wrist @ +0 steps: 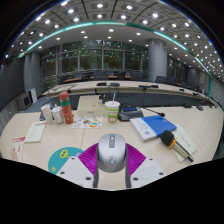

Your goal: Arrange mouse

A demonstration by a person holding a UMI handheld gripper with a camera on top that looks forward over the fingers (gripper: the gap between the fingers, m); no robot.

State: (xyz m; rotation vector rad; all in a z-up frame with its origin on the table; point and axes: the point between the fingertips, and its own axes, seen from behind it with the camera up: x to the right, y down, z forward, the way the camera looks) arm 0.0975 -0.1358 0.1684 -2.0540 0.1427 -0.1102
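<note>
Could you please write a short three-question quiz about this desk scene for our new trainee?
1. True or false: the grey computer mouse lies between the fingers of the hand-held gripper.
2. Which stands farther beyond the mouse: (a) the white paper cup, (b) the round teal disc?
3. What colour is the flat notebook on the beige table?

Key: 1 true; 2 a; 3 blue.

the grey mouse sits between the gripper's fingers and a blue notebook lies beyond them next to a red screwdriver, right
Nearly. In the gripper view the screwdriver beside the blue notebook has a yellow and black handle, not red. The grey mouse does sit between the fingers of the gripper.
</note>
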